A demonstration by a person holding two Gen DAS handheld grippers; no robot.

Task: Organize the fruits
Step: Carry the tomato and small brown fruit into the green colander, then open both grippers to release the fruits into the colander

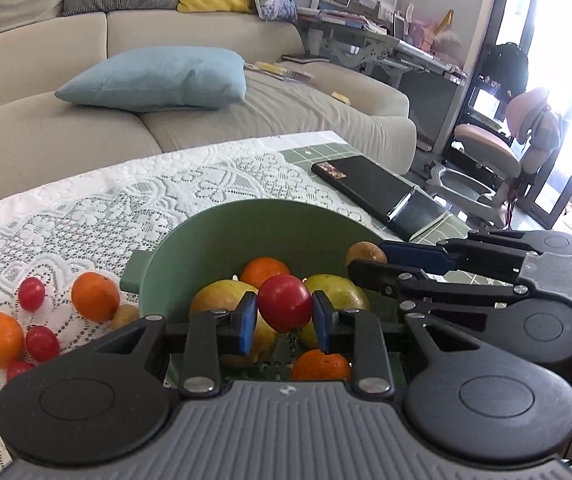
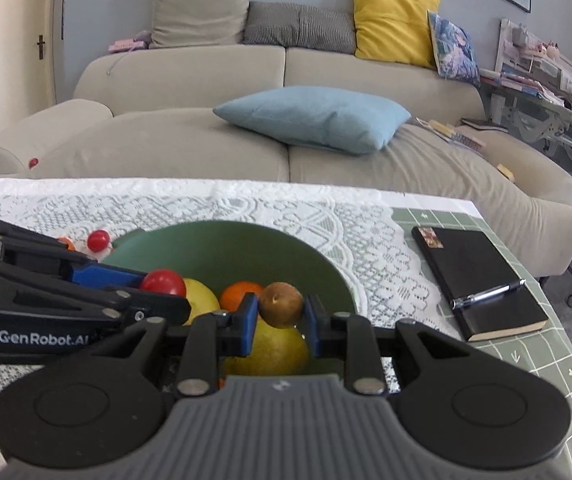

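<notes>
Two grippers over green bowl (image 1: 206, 236), both loaded.
Left gripper (image 1: 284, 317) clamped on red fruit (image 1: 284, 302), right gripper (image 2: 280, 317) clamped on brown fruit (image 2: 281, 304); both above bowl's fruit pile, bare lace cloth (image 1: 86, 216) beyond rim, notebook (image 2: 481, 284) well right.

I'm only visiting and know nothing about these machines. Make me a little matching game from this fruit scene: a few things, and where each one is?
Things:
1. round red fruit
2. small brown fruit
3. black notebook with a pen
4. pale blue cushion

Places:
A. on the beige sofa
B. between the left gripper's pads
C. on the green grid tabletop
D. between the right gripper's pads

Pairs: 1-B, 2-D, 3-C, 4-A
</notes>
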